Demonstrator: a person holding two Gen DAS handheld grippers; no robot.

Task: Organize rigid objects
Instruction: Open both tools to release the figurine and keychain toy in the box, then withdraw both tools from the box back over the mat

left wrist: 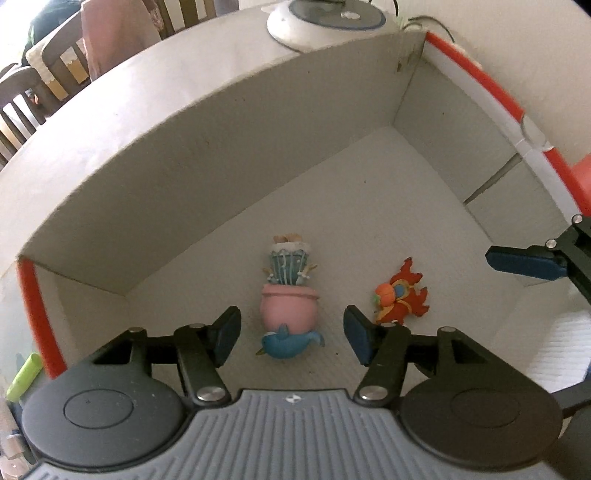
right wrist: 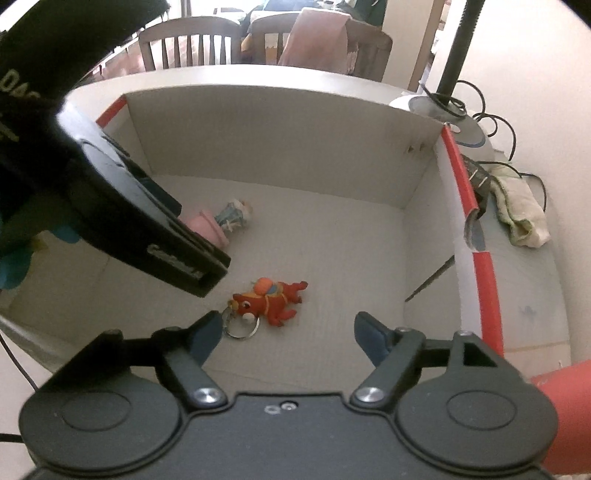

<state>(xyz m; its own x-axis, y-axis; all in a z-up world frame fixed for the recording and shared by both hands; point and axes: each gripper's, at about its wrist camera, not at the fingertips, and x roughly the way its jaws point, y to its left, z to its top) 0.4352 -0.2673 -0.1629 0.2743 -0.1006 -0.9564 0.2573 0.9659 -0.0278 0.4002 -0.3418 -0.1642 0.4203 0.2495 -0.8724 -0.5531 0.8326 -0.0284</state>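
Note:
A pink-and-teal figurine with a blue whale base (left wrist: 290,295) lies on its side on the floor of a white cardboard box (left wrist: 207,155). My left gripper (left wrist: 291,332) is open above it, a finger on each side, not touching. A red-orange keychain toy (left wrist: 400,295) lies to its right. In the right wrist view the keychain toy (right wrist: 271,299) with its metal ring lies just ahead of my open, empty right gripper (right wrist: 290,334). The figurine (right wrist: 221,221) shows partly behind the left gripper body (right wrist: 147,229). One right gripper finger (left wrist: 524,264) shows at the right edge of the left wrist view.
The box has red-edged side walls (right wrist: 463,184). A round white lamp base (left wrist: 325,18) with cables stands behind the box. A folded cloth (right wrist: 521,210) lies right of it. Wooden chairs (right wrist: 192,44) stand beyond the table. A green object (left wrist: 24,376) lies at the left.

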